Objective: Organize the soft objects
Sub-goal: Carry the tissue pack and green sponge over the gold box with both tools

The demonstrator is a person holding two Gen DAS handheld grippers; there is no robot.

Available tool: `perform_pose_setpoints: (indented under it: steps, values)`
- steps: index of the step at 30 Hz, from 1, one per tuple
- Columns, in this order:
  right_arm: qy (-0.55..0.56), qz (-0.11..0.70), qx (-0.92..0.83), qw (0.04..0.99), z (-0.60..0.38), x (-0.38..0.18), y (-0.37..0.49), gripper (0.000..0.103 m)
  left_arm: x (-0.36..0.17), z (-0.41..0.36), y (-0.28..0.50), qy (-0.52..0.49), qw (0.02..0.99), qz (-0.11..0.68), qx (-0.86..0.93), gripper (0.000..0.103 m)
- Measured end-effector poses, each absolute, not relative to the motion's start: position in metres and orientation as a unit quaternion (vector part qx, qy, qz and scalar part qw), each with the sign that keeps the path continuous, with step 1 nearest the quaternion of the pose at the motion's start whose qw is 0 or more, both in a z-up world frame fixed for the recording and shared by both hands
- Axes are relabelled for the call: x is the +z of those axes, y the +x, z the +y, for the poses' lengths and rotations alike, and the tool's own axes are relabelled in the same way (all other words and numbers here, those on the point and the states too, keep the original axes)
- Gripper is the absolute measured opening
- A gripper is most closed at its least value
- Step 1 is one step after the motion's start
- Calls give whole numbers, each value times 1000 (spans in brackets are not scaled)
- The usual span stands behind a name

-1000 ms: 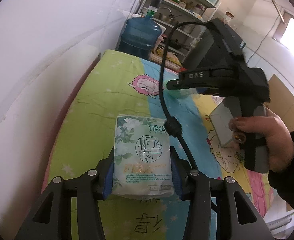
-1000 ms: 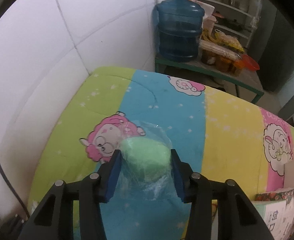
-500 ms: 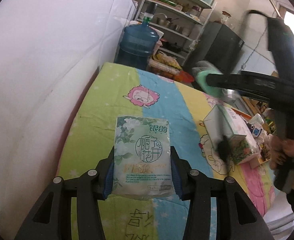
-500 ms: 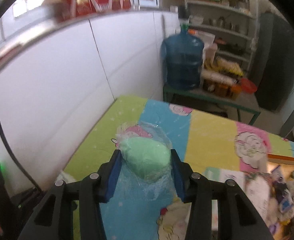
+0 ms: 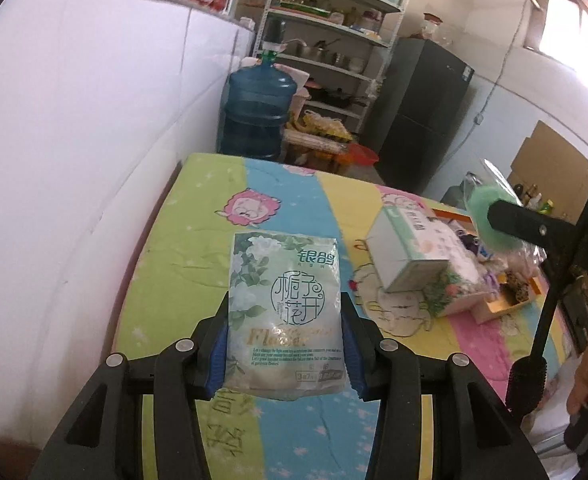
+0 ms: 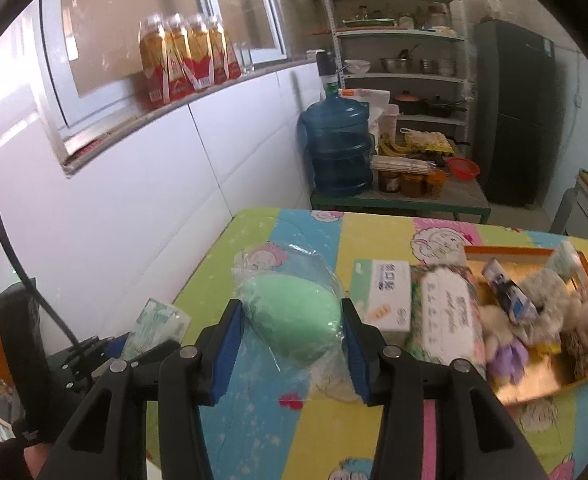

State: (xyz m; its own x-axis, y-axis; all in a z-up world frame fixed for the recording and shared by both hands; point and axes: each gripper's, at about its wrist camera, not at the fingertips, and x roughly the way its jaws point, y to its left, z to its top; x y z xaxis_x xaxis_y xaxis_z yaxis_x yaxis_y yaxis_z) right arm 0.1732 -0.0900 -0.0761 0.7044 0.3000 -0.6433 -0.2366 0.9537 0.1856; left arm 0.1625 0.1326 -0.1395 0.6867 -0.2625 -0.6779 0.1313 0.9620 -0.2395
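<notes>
Counter [image 5: 198, 248] with striped cartoon-sheep cover, left edge against the white wall.

Orange tray [image 6: 534, 384] at the counter's right side: holds plush toys [image 6: 550, 304], a small blue-and-white pack [image 6: 508, 298], other small soft items too jumbled to tell apart. A floral tissue box [image 6: 448, 316] lies against the tray's left rim; whether it sits inside the tray or just beside it, cannot tell. White tissue box [image 6: 386, 294] touches the floral one on its left, resting on the counter cover.

Left hand-held gripper [image 5: 286, 340]: clamped on the tissue pack [image 5: 286, 312], blue pads pressing both long sides. Pack is upright between the fingers, printed face toward the camera, top end sticking out past the fingertips. Held above the counter's near-left area, not touching the cover. In the right wrist view the same pack [image 6: 156, 330] shows at lower left, over the near-left corner.

Right hand-held gripper [image 6: 290, 348]: clamped on the green sponge [image 6: 294, 318], egg-shaped, wrapped in clear plastic. Pads squeeze it from both sides, loose wrap bunches above and below. Held over the counter's middle, left of the white tissue box, clear of the surface. In the left wrist view the sponge [image 5: 480, 216] shows at the right edge, above the tray.
</notes>
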Motion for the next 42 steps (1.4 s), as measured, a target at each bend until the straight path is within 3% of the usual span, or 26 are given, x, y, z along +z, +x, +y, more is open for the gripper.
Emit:
perform_pose_setpoints:
  steps: [23, 42]
  values:
    - [78, 355, 66, 929, -173, -73, 71, 48, -120, 51, 137, -41, 894, 387, -221, 48]
    - [145, 337, -43, 929, -285, -70, 40, 48, -113, -69, 150, 0, 859, 391, -331, 48]
